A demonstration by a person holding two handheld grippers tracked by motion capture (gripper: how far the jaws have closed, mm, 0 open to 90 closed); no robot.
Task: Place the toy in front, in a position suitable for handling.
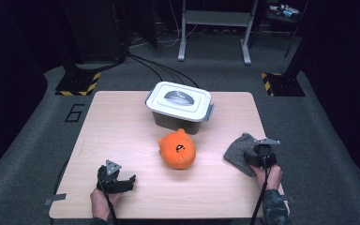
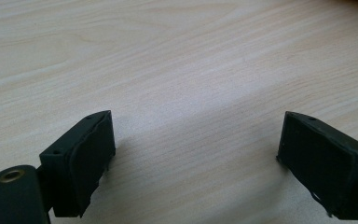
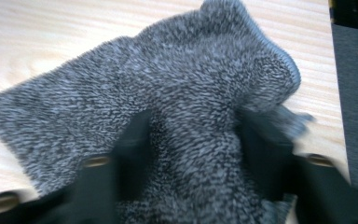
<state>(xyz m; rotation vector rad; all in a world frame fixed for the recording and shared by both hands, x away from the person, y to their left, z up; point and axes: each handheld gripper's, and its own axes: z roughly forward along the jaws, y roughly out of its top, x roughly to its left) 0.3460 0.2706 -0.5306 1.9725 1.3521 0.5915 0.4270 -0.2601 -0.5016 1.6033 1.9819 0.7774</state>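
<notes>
Our right gripper (image 3: 191,154) has a fold of the grey fleece cloth (image 3: 168,93) bunched between its half-parted jaws; whether they pinch, we cannot tell. It looks soft, light and floppy, so we'd grip that thick fold. Our left gripper (image 2: 196,154) gapes wide, nothing between.

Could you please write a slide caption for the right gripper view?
Right tongs straddle a fold of grey cloth on the table.

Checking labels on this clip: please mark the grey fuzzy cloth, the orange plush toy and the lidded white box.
grey fuzzy cloth (image 3: 168,93): right gripper view, middle of the pile.
orange plush toy (image 1: 177,151): high view, its face.
lidded white box (image 1: 173,108): high view, lid's front.
</notes>
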